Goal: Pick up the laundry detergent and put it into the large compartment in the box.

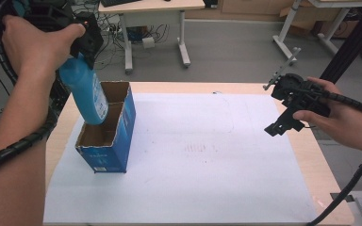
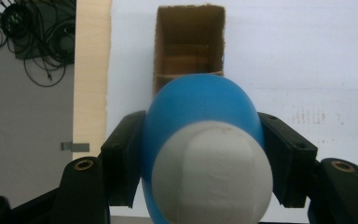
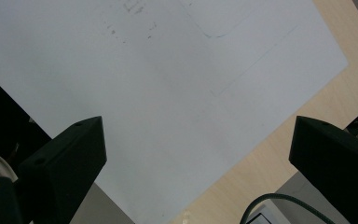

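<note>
**A:** Left gripper first: its jaws were clamped on the blue bottle, pads pressed to either side just under the white cap. In the high view the person's left hand held it up above the table's left side.

**B:** And the bottle's line?

**A:** Hanging base-down from the jaws, long axis tilted, the base leaning toward the open cardboard box. The lower end sat at the box's mouth, apparently just dipping past the rim, though how deep was hard to tell. Along the left gripper view the box lay straight ahead beyond the bottle, one compartment visible behind its shoulder and a divider across it.

**B:** So the box was dead below the grip?

**A:** Near enough. The call here: the move turned on straightening that tilt so the base dropped inside the walls rather than catching the edge.

**B:** The other hand?

**A:** Right gripper well apart, over the table's right side, jaws spread wide with nothing between them, just the white sheet beneath. The left was plainly the nearer arm.
</note>
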`<state>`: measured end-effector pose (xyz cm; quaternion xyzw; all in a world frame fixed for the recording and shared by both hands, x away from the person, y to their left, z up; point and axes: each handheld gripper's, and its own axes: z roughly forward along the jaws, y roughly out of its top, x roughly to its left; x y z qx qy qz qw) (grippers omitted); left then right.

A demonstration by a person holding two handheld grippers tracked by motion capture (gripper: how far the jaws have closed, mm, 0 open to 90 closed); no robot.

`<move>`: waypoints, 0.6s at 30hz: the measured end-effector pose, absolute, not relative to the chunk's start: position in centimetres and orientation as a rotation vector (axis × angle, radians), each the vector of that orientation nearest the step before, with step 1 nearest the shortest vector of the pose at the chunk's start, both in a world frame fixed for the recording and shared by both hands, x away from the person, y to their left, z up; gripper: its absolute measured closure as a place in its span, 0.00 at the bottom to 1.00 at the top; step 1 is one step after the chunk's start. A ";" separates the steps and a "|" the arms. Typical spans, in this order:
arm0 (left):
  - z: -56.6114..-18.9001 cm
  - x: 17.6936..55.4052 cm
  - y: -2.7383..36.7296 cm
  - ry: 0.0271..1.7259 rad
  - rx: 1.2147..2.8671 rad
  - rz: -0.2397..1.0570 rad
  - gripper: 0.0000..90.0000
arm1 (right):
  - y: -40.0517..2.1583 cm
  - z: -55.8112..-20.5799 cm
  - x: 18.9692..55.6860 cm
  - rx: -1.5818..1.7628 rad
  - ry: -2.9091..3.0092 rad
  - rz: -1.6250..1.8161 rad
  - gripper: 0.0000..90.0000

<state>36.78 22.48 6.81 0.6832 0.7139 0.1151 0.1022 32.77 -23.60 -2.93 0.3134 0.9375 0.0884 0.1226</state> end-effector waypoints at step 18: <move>2.4 38.5 23.7 2.128 2.044 0.296 0.42 | -23.0 -3.5 33.7 0.926 2.757 0.247 0.04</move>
